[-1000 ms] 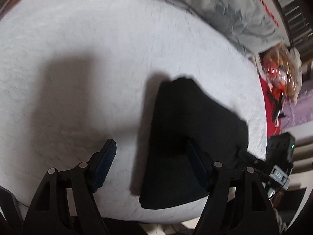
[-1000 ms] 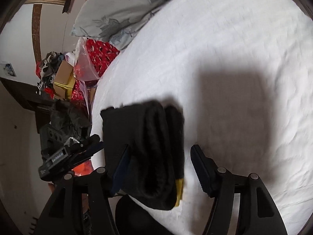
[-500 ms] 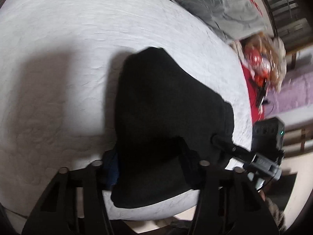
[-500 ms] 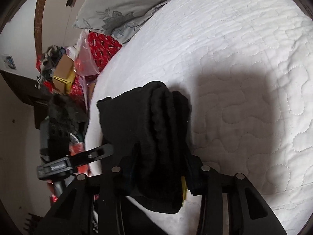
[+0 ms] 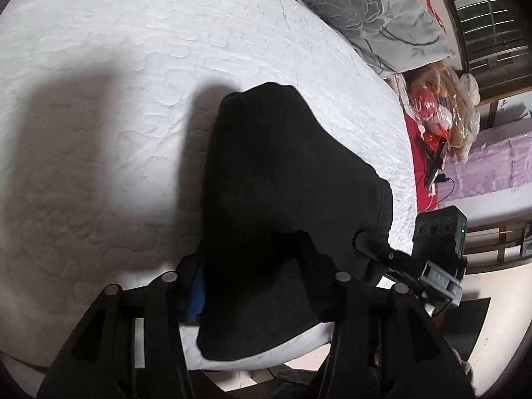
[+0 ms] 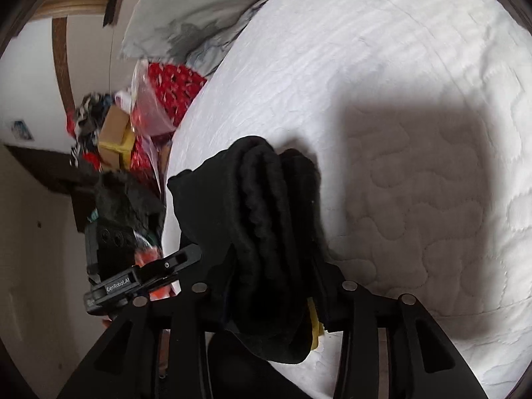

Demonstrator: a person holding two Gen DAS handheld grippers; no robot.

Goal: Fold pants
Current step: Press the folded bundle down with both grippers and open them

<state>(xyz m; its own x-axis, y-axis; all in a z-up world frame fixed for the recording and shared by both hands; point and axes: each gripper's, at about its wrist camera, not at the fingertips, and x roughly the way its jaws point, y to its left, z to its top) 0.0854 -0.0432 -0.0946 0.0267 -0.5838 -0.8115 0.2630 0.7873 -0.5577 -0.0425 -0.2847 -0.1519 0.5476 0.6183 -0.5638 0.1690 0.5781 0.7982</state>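
Note:
The black pants [image 5: 282,179] lie folded into a thick bundle at the near edge of the white quilted bed [image 5: 116,76]. My left gripper [image 5: 252,266] is shut on the bundle's near side, its blue pad partly hidden by cloth. In the right wrist view the bundle [image 6: 266,219] shows its stacked folded edges, and my right gripper [image 6: 272,286] is shut on its near end. A yellow tag [image 6: 314,326] sticks out by the right finger. Each gripper shows in the other's view, my right one [image 5: 432,259] and my left one [image 6: 133,266].
A grey flowered pillow [image 5: 365,10] lies at the bed's far side. Plastic bags and a red cover [image 5: 439,113] sit beyond the bed edge. A cardboard box and clutter [image 6: 113,136] stand on the floor side. The bed edge [image 5: 266,362] is just below the bundle.
Both grippers were open beside the bundle a second ago; both have closed on it. The views have moved in closer to the pants.

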